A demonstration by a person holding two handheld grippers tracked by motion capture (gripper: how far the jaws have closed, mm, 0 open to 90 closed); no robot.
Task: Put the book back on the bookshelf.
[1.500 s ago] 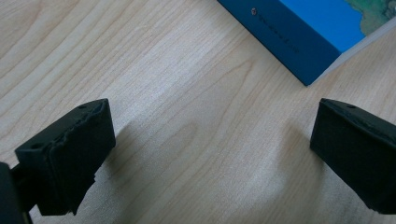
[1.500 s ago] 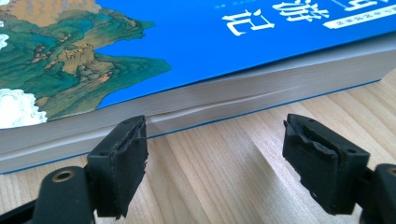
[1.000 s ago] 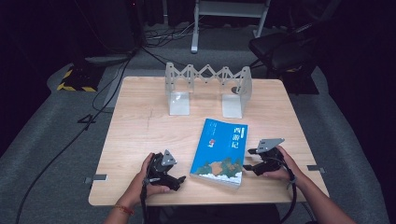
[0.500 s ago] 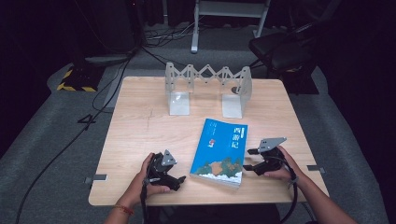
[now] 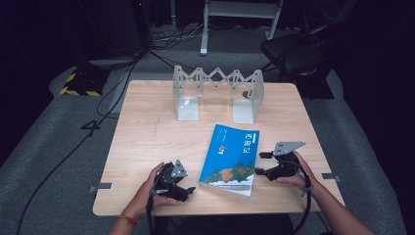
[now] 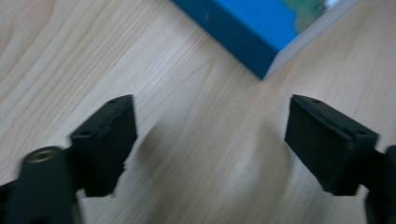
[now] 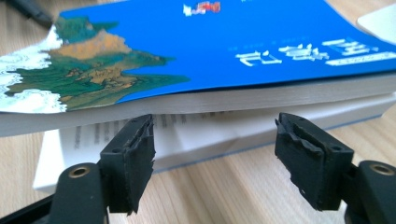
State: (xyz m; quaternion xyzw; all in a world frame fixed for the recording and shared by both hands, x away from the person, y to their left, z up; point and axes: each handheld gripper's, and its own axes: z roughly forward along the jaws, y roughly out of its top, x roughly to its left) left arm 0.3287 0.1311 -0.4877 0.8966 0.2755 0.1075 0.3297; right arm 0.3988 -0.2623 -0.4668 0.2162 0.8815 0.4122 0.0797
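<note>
1. A thick blue paperback book [image 5: 231, 159] with a painted landscape on its cover lies flat on the light wooden table [image 5: 147, 127], near the person's edge, between the two grippers
2. The left gripper [image 5: 188, 192] rests on the table just left of the book's near corner; its jaws have just been closing a little yet stand wide apart, with bare wood between them and the book's corner [image 6: 261, 42] ahead
3. The right gripper [image 5: 258, 163] sits at the book's right edge, jaws wide, level with the page block [image 7: 210, 116], the cover lifted above them
4. A white zigzag folding bookstand [image 5: 218, 90] stands well behind the book
</note>
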